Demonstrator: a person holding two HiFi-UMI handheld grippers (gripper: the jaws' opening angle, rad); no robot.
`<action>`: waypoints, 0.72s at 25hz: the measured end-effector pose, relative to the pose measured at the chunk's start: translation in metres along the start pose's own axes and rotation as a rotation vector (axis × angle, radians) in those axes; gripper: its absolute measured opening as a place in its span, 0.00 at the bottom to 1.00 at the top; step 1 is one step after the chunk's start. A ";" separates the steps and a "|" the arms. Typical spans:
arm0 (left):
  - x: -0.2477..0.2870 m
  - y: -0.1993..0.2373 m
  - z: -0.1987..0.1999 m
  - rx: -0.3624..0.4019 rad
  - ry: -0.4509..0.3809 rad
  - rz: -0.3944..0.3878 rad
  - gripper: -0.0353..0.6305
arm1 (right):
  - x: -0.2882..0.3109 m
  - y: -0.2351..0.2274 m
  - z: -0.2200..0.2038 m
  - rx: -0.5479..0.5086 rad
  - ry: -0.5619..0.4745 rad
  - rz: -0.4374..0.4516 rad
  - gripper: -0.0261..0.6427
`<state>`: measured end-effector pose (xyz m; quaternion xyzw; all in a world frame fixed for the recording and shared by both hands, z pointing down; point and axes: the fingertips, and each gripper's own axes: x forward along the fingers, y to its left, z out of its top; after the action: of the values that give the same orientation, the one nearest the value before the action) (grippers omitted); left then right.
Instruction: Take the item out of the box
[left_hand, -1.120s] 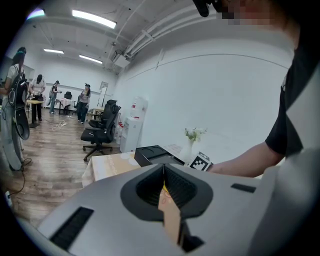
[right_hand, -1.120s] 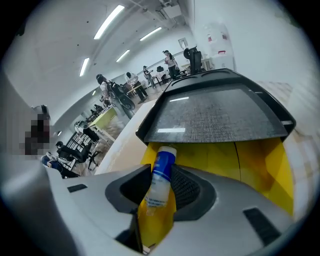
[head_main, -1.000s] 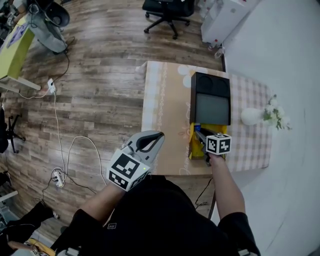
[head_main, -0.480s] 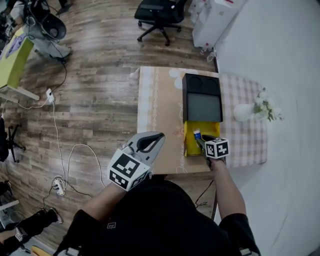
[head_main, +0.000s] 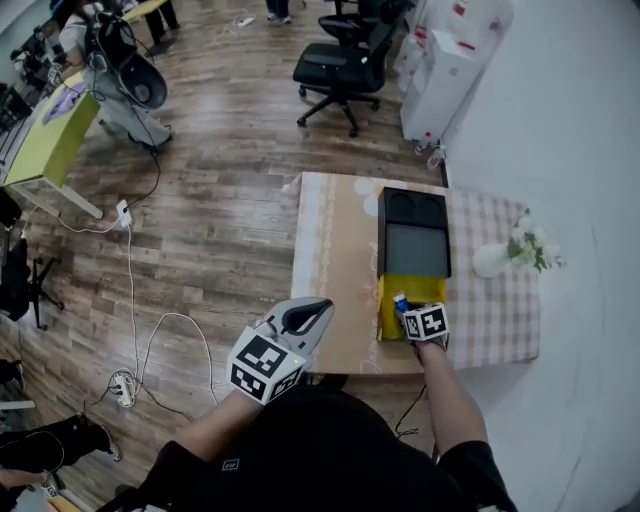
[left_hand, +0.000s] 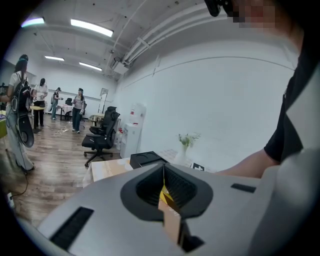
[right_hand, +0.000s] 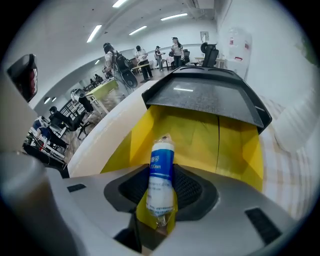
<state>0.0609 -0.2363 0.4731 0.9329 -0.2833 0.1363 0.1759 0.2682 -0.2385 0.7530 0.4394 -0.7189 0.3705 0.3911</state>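
Note:
A yellow box (head_main: 386, 312) stands open on the table (head_main: 335, 260), and its black lid (head_main: 414, 235) lies just beyond it. My right gripper (head_main: 405, 312) hangs over the box's near end. A blue-and-white wrapped roll (right_hand: 161, 175) stands between its jaws, pointing at the yellow box wall (right_hand: 200, 135). The jaws are opening, and yellow shows on both sides of the roll's crimped end. In the head view the roll (head_main: 400, 301) pokes out ahead of the marker cube. My left gripper (head_main: 300, 318) is held off the table's near left edge, shut and empty.
A white vase with flowers (head_main: 492, 260) stands on the checked cloth right of the lid. An office chair (head_main: 345, 60) and a white cabinet (head_main: 445, 70) are beyond the table. Cables and a power strip (head_main: 122, 385) lie on the wooden floor at left.
The right gripper has stayed over the yellow box's near end with the roll between its jaws. The head camera has shifted, so more of the room shows. The left gripper has barely moved.

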 end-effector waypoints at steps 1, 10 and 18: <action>-0.003 0.001 0.003 0.002 -0.009 0.009 0.08 | -0.001 0.002 0.000 -0.003 -0.007 0.004 0.27; -0.015 0.003 0.026 0.035 -0.065 0.022 0.08 | -0.043 0.006 0.017 0.058 -0.150 0.025 0.26; 0.001 -0.010 0.041 0.080 -0.058 -0.052 0.08 | -0.090 0.016 0.041 0.097 -0.305 0.055 0.26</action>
<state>0.0740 -0.2456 0.4345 0.9498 -0.2580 0.1160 0.1335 0.2718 -0.2377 0.6528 0.4892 -0.7628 0.3443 0.2455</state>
